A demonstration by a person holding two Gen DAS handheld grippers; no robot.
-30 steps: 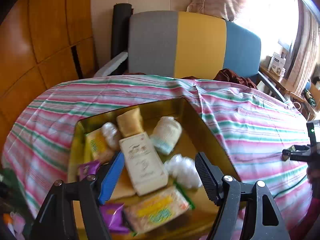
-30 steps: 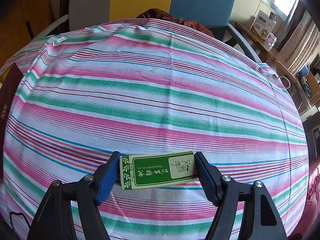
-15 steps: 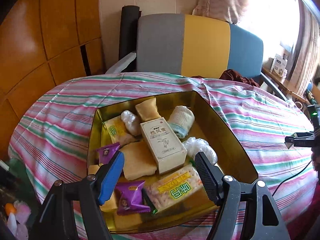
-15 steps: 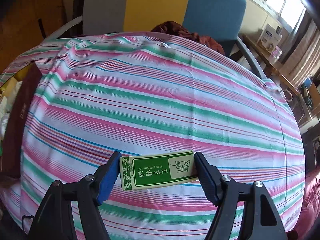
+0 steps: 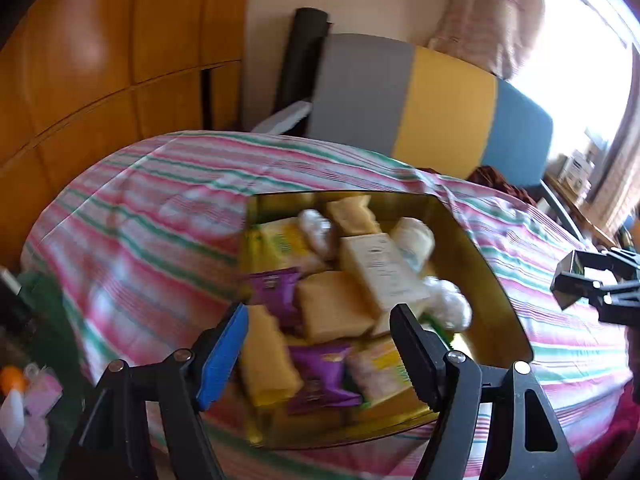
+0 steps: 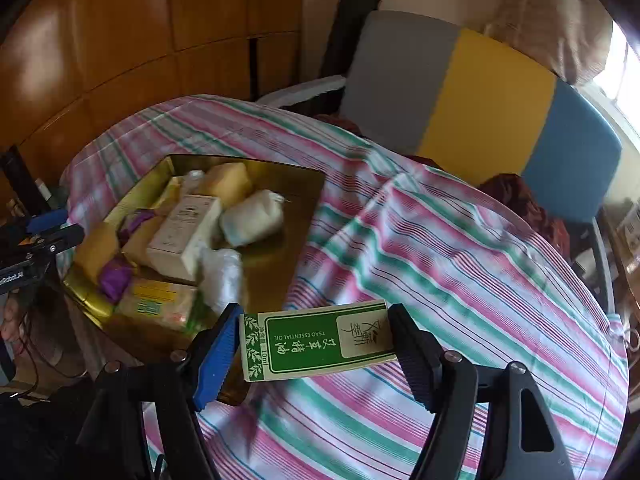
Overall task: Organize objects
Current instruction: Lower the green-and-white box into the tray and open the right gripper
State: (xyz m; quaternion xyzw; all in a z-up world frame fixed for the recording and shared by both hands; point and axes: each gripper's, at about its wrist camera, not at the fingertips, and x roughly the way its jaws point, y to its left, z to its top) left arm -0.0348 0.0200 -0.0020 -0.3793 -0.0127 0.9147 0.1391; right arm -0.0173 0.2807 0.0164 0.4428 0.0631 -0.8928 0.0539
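right claw (image 6: 316, 344) has swung over toward the tin (image 6: 280, 248), now at its 10 o'clock, still clamped on the green box (image 6: 316, 340) above the striped bench (image 6: 460, 280). left claw (image 5: 320, 344) hangs open and empty over the tin's snacks (image 5: 332, 304).

The gold tin (image 6: 308, 184) is glossy metal, its inner walls mirror-bright. Under it lies a striped tablecloth (image 6: 460, 248) of matt woven cloth. The green-and-cream carton (image 6: 320, 338) is smooth printed card (slightly sheeny). Purple snack wrappers (image 5: 320, 372) are shiny foil-like plastic. The wall panels (image 5: 100, 60) are polished wood, and the chair back (image 6: 460, 80) is matt fabric.
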